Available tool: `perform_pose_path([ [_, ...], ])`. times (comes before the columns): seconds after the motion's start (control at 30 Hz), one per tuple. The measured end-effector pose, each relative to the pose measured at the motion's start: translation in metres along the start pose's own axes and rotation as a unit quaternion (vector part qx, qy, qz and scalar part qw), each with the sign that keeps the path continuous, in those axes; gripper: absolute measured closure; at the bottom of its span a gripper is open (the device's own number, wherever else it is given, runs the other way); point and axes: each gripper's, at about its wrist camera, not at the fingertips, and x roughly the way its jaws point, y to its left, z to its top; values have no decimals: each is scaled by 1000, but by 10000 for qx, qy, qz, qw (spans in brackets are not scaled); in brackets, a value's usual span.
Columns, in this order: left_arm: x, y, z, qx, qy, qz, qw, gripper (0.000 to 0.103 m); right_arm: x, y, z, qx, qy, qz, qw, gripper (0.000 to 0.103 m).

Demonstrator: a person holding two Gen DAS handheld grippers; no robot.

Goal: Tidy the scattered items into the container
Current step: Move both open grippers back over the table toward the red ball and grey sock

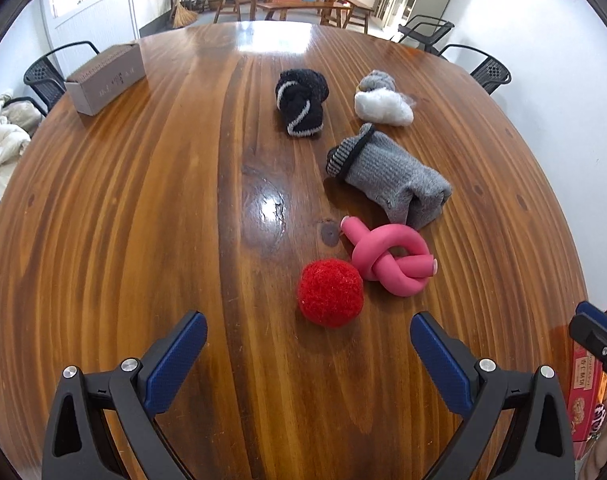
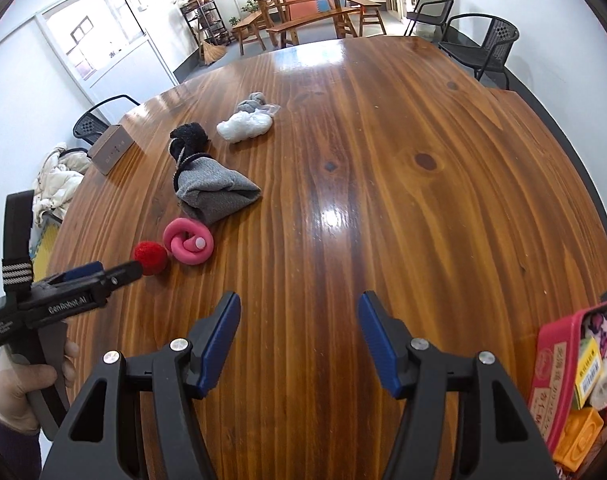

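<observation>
Your glossy striped wooden table (image 1: 143, 200) fills both views. The red container (image 2: 555, 364), already holding items, sits at the right wrist view's lower right edge. A folded grey knit sock (image 1: 387, 176) lies centre right, then a knotted pink foam tube (image 1: 391, 260) and a fuzzy red ball (image 1: 330, 292). Your left gripper (image 1: 307, 344) gapes wide and empty just below the ball; your right gripper (image 2: 299, 320) stands partly open, empty.
</observation>
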Motion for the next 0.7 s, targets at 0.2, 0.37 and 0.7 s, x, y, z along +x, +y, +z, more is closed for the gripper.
perform_pose_path([
  [0.2,10,-2,5,-63,43,32,10000,0,14,11,17,-42,-21,42,10000,38],
  [0.37,19,-1,8,-65,132,124,9998,10,22,17,26,-66,-22,83,9999,38],
  [0.7,28,7,11,-225,175,-26,9996,32,37,22,37,-117,28,127,9998,38],
])
